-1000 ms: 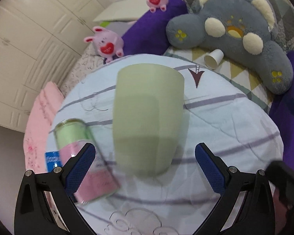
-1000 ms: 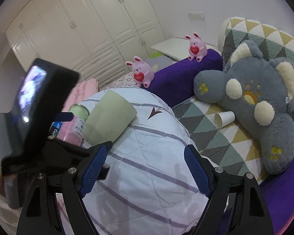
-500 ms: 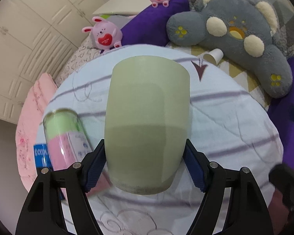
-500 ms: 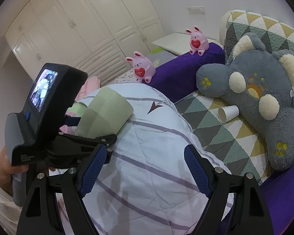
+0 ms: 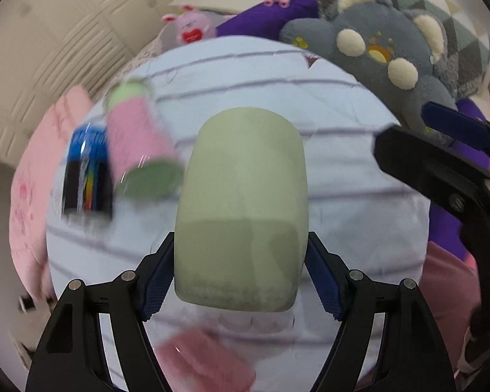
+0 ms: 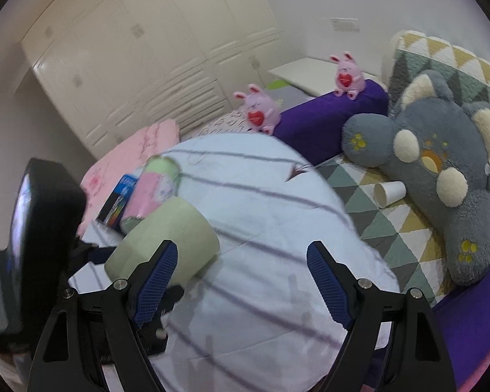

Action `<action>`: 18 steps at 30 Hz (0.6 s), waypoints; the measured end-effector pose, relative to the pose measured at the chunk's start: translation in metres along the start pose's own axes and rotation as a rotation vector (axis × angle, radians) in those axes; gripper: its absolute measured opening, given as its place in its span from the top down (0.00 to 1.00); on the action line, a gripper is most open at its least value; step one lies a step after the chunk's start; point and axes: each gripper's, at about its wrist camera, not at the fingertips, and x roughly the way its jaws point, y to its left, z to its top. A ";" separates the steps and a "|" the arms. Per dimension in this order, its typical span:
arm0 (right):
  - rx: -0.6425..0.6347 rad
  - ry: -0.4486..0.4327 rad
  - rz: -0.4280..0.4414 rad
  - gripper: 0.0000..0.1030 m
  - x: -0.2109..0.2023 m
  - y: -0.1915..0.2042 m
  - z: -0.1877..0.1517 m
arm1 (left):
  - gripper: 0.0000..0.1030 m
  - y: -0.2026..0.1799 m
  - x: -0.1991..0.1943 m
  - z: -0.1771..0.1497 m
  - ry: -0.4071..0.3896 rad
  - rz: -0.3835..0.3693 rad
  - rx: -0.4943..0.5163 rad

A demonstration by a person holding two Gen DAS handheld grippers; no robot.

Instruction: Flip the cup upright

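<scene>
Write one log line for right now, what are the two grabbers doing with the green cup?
left gripper: jaws shut on green cup, near its closed base | cup: on its side | right gripper: open, empty | stage: grasped, not upright

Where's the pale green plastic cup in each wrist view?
Left wrist: pale green plastic cup at centre, clamped near its base by the left gripper.
Right wrist: the cup sits lower left, behind a blue finger pad.
Shared landmark: the pink cylindrical can beside it.

cup [image 5: 241,202] | pale green, matte | on its side (clamped between jaws)
</scene>
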 end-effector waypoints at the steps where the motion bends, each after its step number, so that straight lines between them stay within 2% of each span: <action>1: -0.014 0.007 0.003 0.20 0.001 0.006 -0.002 | 0.26 0.004 -0.003 -0.010 -0.004 0.002 -0.028; 7: -0.077 0.043 0.011 0.20 0.003 0.040 -0.015 | 0.26 0.025 0.001 -0.048 0.005 -0.047 -0.202; 12: -0.113 0.075 -0.020 0.19 0.003 0.058 -0.026 | 0.26 0.022 0.006 -0.057 -0.011 -0.075 -0.272; 16: -0.112 0.089 -0.029 0.19 0.001 0.063 -0.029 | 0.25 0.028 -0.002 -0.066 -0.063 -0.100 -0.307; 18: -0.113 0.086 -0.031 0.19 -0.002 0.068 -0.030 | 0.21 0.036 -0.014 -0.073 -0.118 -0.104 -0.319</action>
